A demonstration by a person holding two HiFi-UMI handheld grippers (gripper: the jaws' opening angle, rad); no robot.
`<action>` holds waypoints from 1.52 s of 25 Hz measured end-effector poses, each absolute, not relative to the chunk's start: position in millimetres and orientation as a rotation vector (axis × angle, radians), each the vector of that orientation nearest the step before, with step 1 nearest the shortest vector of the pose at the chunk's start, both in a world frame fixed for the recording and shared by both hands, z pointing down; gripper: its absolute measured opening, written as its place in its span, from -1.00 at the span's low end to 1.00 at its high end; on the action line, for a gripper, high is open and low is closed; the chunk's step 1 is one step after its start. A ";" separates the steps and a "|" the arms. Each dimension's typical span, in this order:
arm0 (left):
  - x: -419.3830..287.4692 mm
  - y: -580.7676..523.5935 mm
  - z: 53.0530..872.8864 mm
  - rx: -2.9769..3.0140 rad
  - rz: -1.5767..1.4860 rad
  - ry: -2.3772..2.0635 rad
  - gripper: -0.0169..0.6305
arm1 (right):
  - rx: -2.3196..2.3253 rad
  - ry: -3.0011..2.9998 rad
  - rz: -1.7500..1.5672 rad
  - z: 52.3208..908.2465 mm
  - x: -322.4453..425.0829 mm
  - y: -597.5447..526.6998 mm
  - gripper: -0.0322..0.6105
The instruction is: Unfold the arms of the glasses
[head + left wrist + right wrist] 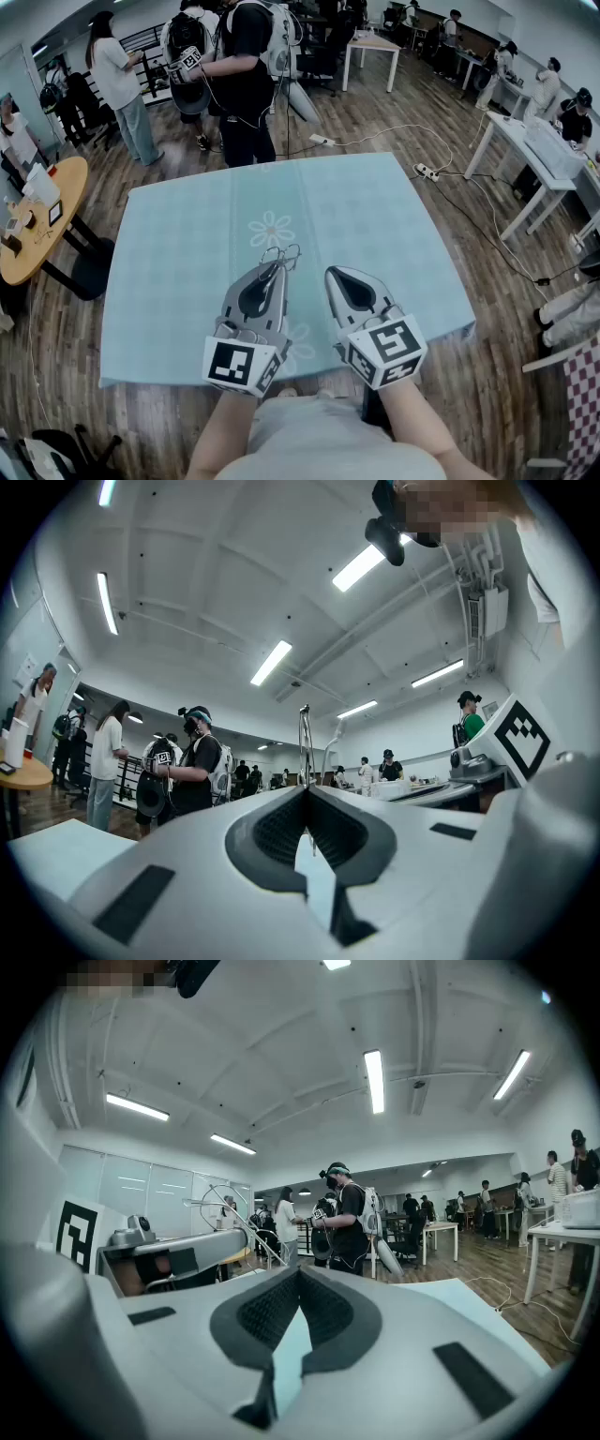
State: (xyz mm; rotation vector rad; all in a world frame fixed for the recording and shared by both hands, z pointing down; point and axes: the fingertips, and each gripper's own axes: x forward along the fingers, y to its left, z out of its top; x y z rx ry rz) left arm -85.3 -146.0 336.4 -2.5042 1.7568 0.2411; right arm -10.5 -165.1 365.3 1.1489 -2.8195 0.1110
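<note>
Left gripper (273,270) pinched wire glasses (281,253); right gripper (336,276) closed, empty. Risk: frame could twist or slip once arm pulled.

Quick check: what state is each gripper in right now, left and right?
Left gripper: closed on the thin metal wire-frame glasses.
Right gripper: closed, nothing between its jaws.
</note>
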 end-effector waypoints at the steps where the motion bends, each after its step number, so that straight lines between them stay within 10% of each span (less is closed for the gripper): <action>1: -83.2 -147.0 335.1 -2.507 0.249 1.756 -0.93 | 1.145 -2.821 0.110 364.2 -9.2 -166.1 -0.88; 27: -73.8 -149.2 327.3 -2.616 0.460 1.698 -0.93 | 1.149 -2.936 0.083 329.2 1.6 -161.9 -0.87; 38: -81.6 -150.5 331.2 -2.611 0.457 1.716 -0.93 | 0.900 -3.068 0.082 308.8 -27.1 -139.2 -0.05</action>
